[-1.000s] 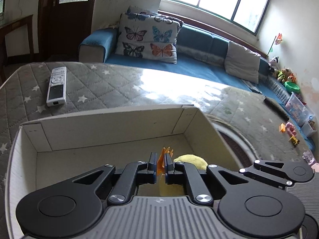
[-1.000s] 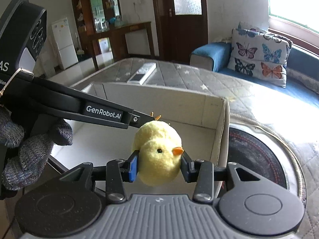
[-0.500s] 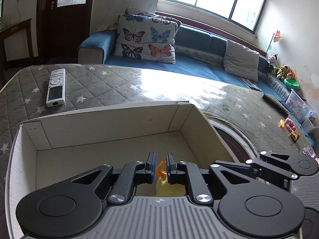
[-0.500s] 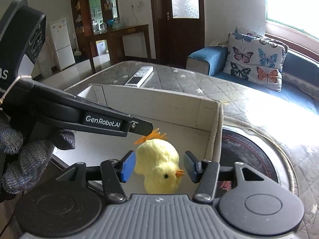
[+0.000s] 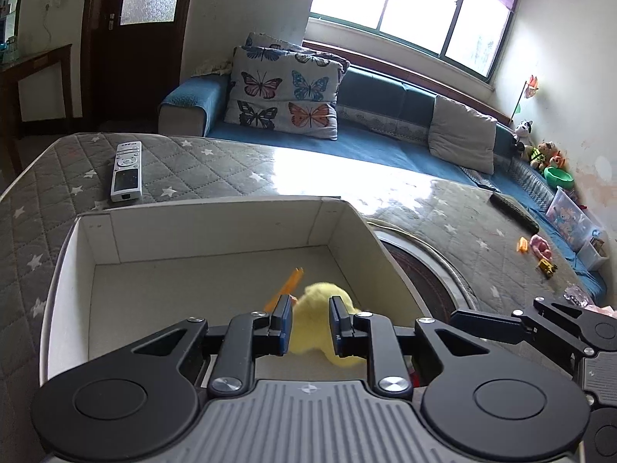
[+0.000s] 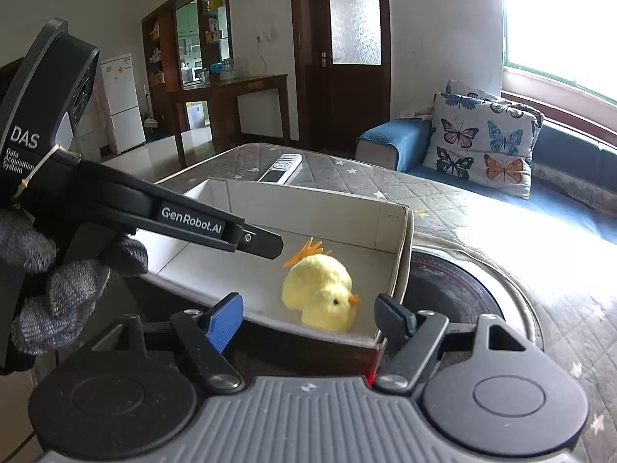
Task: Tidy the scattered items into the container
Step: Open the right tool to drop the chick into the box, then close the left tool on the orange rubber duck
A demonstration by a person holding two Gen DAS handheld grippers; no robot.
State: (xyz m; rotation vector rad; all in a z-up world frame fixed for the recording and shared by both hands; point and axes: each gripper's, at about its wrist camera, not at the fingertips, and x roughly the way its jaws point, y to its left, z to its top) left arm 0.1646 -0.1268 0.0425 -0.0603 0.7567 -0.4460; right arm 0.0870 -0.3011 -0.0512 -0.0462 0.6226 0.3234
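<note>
A yellow plush chick [image 6: 322, 295] with orange feet lies on the floor of the white cardboard box [image 6: 316, 208], near its right wall. My right gripper [image 6: 308, 318] is open wide and empty, held at the box's near wall just short of the chick. In the left wrist view the chick [image 5: 318, 308] lies in the box [image 5: 216, 223] just beyond my left gripper [image 5: 310, 322], which is open and empty over the box's near edge. The right gripper's arm [image 5: 540, 328] shows at the right.
The box stands on a grey quilted star-pattern cover. A white remote [image 5: 126, 171] lies beyond the box at the left. A round dark plate [image 6: 455, 289] sits right of the box. Small toys [image 5: 538, 249] and a dark remote [image 5: 515, 212] lie far right. A blue sofa stands behind.
Both grippers opened: the right let go of the chick's body and the left let go of its orange feet. The chick dropped onto the box floor. Both grippers drew back a little.
</note>
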